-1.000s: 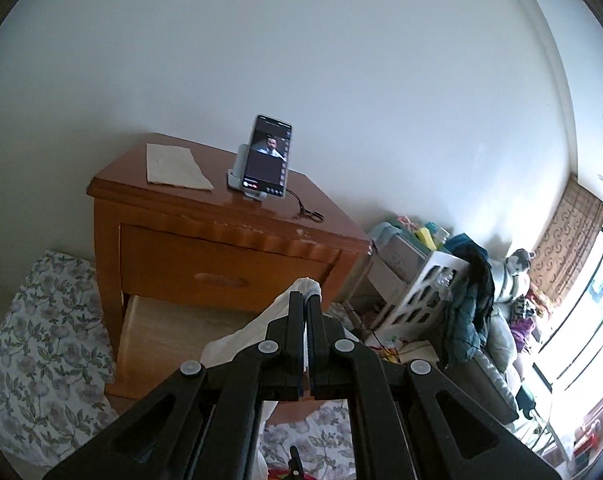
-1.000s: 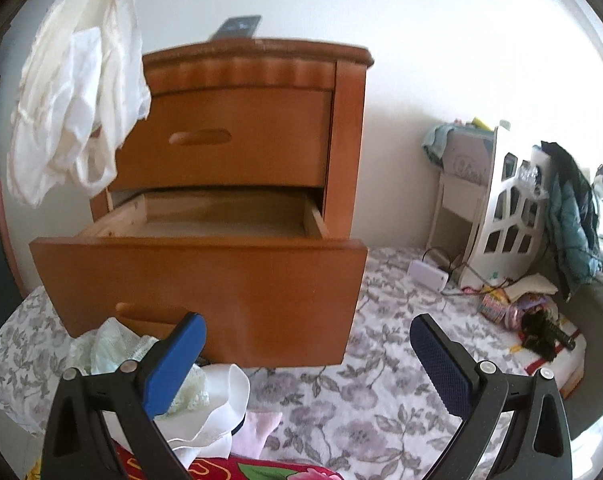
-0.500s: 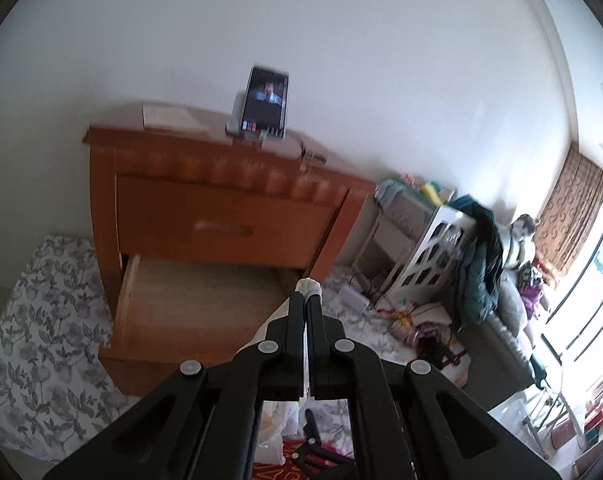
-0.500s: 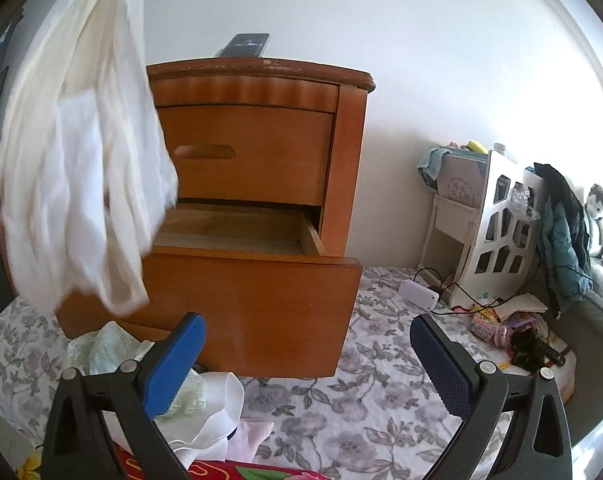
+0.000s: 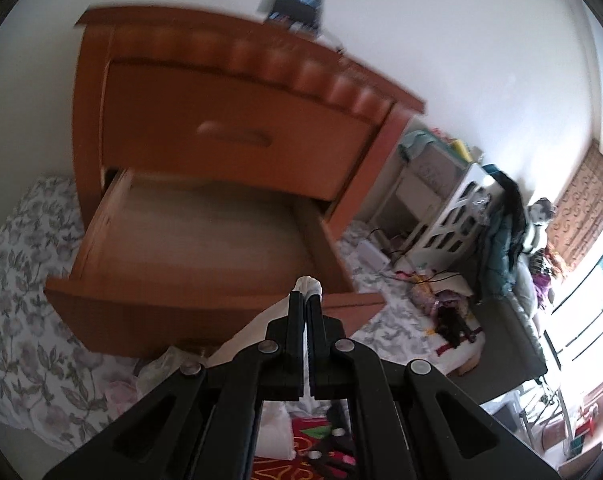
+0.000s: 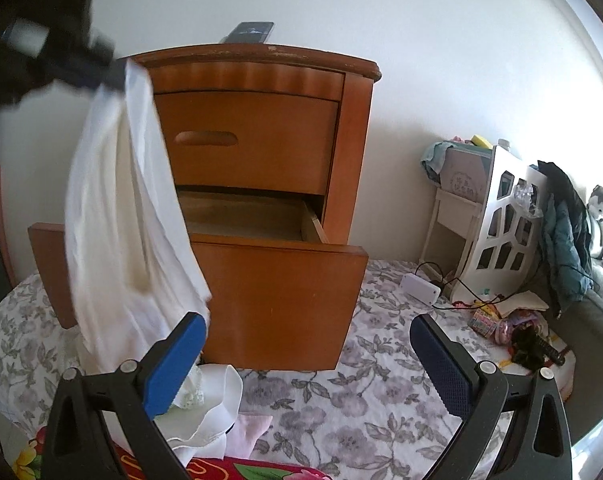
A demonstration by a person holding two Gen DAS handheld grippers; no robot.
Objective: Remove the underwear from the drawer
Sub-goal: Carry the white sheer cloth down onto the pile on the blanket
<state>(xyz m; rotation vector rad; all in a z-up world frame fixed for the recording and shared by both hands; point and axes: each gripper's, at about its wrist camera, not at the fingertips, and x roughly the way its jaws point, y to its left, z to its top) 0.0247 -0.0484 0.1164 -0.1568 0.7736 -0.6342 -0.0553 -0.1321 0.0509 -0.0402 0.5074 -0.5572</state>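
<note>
A white piece of underwear [image 6: 133, 216] hangs from my left gripper [image 6: 117, 78], which is shut on its top edge; in the left wrist view a bunch of the cloth [image 5: 308, 286] pokes out past the closed fingertips of the left gripper [image 5: 306, 300]. It dangles in front of the wooden nightstand's pulled-out lower drawer [image 6: 277, 292], whose inside [image 5: 205, 232] looks bare. My right gripper [image 6: 305, 340] stands open low in front of the drawer, holding nothing. More underwear [image 6: 205, 404] lies piled on the floral sheet below the drawer.
A phone on a stand [image 5: 297, 4] sits on the nightstand top. The upper drawer [image 6: 245, 140] is shut. To the right are a white cut-out rack [image 6: 501, 216], a dark jacket [image 6: 561, 232], cables and small clutter [image 6: 497, 316] on the floral bedding [image 6: 341, 412].
My left gripper has dropped with the white underwear, which now hangs lower in front of the drawer. The right gripper has stayed put and open.
</note>
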